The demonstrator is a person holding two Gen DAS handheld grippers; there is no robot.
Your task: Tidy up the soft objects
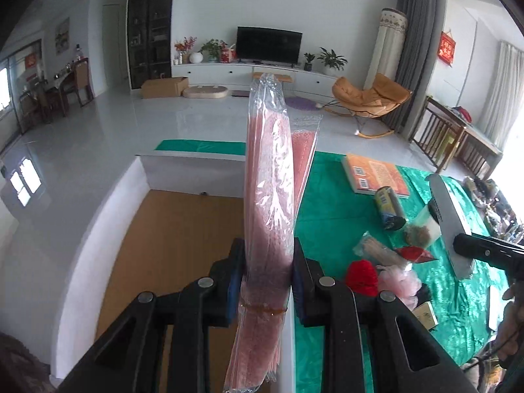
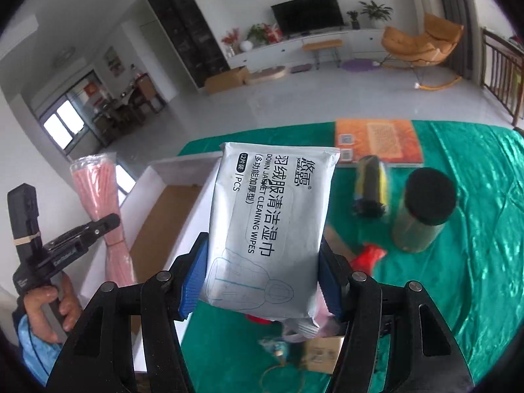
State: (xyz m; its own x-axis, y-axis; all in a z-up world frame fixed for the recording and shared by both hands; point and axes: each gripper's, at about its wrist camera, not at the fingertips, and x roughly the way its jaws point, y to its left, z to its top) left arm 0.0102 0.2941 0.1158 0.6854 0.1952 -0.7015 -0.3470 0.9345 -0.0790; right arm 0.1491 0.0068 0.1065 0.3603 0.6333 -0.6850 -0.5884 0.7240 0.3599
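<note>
Left tongs (image 1: 268, 275) clamp a pink bagged bundle (image 1: 270, 177), long axis upright, above the white box (image 1: 108, 203) at the surface's left edge. Right tongs (image 2: 262, 275) grip a wipes pack (image 2: 271, 226) over green cloth (image 2: 475, 229); box lies leftward, left hand nearer.

- A dark television (image 1: 269, 44) stands on a white cabinet (image 1: 249, 73).
- An orange rocking chair (image 1: 370, 98) sits on the pale floor.
- An orange book (image 2: 376, 142) lies on the green tabletop (image 2: 475, 229).
</note>
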